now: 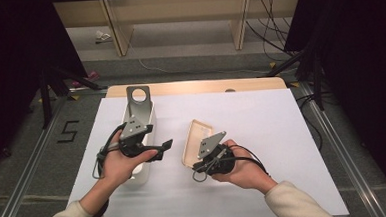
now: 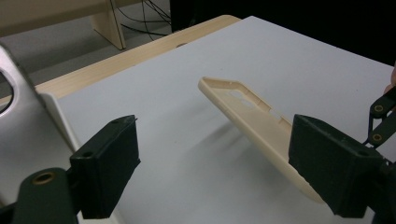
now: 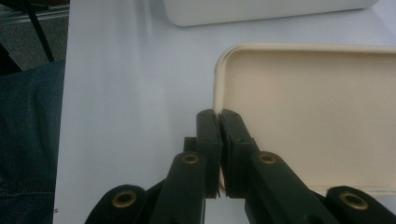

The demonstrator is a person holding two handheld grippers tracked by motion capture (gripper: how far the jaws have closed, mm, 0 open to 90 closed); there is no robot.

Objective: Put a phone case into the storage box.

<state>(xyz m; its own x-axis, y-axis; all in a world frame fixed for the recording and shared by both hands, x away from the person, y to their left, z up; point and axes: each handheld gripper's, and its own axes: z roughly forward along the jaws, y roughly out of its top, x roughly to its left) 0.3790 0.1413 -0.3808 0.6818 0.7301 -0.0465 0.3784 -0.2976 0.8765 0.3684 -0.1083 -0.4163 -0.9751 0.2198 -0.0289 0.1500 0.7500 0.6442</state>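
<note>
Right gripper (image 3: pixel 219 116) pinches the cream lid's (image 3: pixel 317 116) rim, hiding its near edge; left gripper (image 2: pixel 210 172) gapes empty over white table (image 1: pixel 261 120).

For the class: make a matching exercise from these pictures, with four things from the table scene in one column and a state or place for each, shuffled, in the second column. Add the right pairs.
Column one:
1. left hand-held gripper
2. right hand-held gripper
3. cream lid
4. white box

Column two:
A. pinched by its rim, tilted up off the sheet
B. jaws apart, nothing between the pads
C. lies on the sheet under the person's left hand
D. jaws shut on a thin edge

Pairs: 1-B, 2-D, 3-A, 4-C
</note>
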